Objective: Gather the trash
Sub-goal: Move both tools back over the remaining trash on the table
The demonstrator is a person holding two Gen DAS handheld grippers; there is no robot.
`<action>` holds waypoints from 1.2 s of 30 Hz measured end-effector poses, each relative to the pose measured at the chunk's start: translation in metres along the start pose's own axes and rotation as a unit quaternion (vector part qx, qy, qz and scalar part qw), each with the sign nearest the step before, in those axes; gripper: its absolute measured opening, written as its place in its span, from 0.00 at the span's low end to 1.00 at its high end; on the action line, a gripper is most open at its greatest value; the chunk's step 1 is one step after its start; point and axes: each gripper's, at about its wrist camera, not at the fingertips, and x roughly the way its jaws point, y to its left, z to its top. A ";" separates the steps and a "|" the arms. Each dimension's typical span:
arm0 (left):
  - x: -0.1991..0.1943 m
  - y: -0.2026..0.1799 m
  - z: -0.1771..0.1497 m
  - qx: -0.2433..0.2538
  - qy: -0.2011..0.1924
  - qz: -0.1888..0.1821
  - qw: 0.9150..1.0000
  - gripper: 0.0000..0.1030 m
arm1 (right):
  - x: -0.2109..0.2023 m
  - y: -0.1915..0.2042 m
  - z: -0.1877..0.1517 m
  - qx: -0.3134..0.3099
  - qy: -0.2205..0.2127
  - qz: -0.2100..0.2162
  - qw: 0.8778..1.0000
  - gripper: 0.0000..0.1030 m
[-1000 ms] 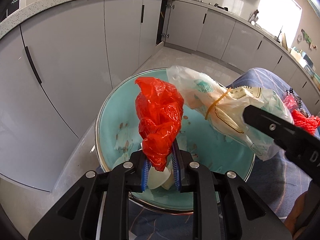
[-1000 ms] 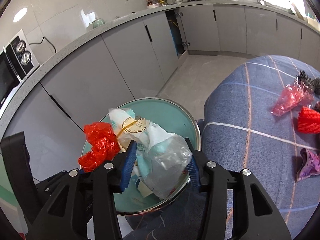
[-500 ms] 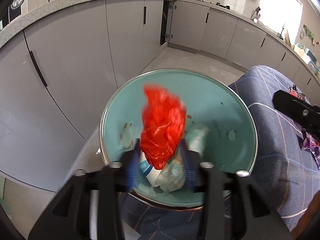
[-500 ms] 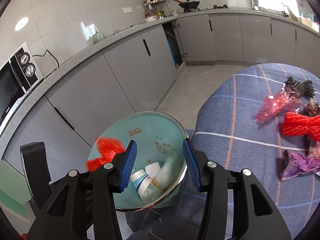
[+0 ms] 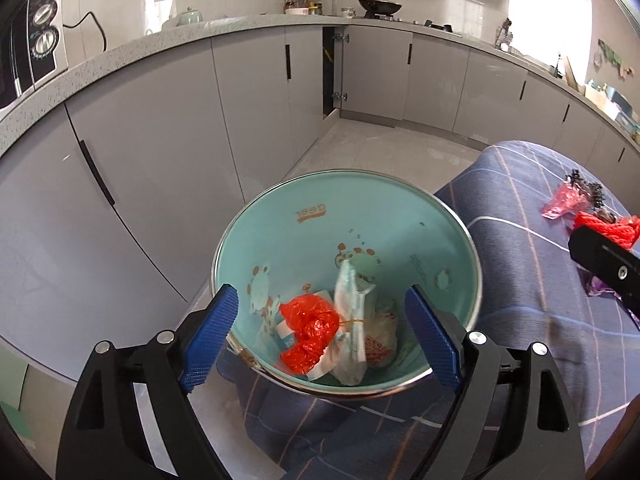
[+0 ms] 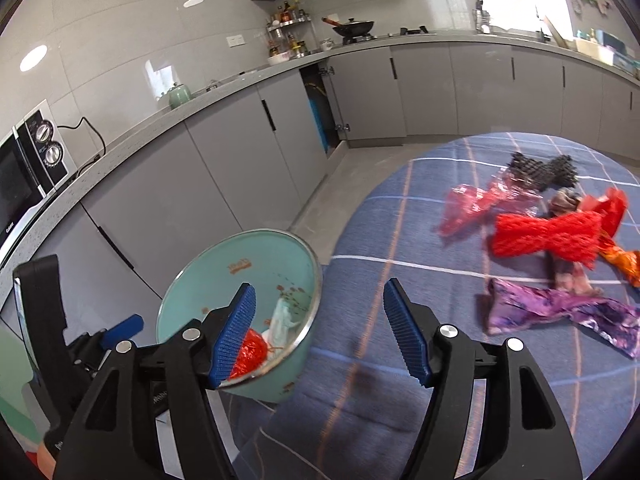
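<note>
Drop done, more trash waiting on the tabletop.
Your left hand-held gripper [image 5: 322,334] and right hand-held gripper [image 6: 320,336] are both opening with nothing between the jaws; the red bag [image 5: 310,332] and white wrapper [image 5: 354,320] lie inside the teal bin [image 5: 304,220]. Next, I'd judge, reach for the purple wrapper [image 6: 560,310] or red net [image 6: 552,236].

Left wrist view steeply down into teal bin [image 5: 392,216], right wrist view angled over blurred tablecloth [image 6: 400,240], sharing both
</note>
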 end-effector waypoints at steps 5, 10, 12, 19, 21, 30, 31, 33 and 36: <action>-0.009 -0.014 0.000 0.006 -0.004 -0.005 1.000 0.83 | -0.010 -0.017 -0.004 0.011 -0.001 -0.011 1.000 0.65; -0.014 -0.030 -0.002 0.018 -0.004 -0.013 1.000 0.84 | -0.019 -0.033 -0.006 0.023 0.000 -0.022 1.000 0.65; -0.016 -0.035 -0.004 0.022 -0.002 -0.017 1.000 0.84 | -0.022 -0.040 -0.009 0.028 0.002 -0.026 0.999 0.65; -0.021 -0.059 -0.007 0.046 -0.003 -0.036 0.998 0.84 | -0.034 -0.065 -0.018 0.041 0.007 -0.044 0.998 0.65; -0.024 -0.068 -0.008 0.052 -0.003 -0.046 0.998 0.84 | -0.040 -0.075 -0.021 0.046 0.008 -0.051 0.998 0.65; -0.029 -0.107 -0.014 0.085 -0.003 -0.077 0.993 0.84 | -0.065 -0.123 -0.030 0.071 0.005 -0.086 0.994 0.64; -0.030 -0.111 -0.014 0.089 -0.003 -0.080 0.993 0.84 | -0.067 -0.127 -0.029 0.072 0.005 -0.090 0.993 0.64; -0.031 -0.118 -0.015 0.098 -0.004 -0.086 0.992 0.84 | -0.073 -0.139 -0.030 0.075 0.003 -0.100 0.992 0.64; -0.031 -0.132 -0.015 0.112 -0.004 -0.094 0.989 0.83 | -0.078 -0.155 -0.029 0.077 0.004 -0.113 0.991 0.64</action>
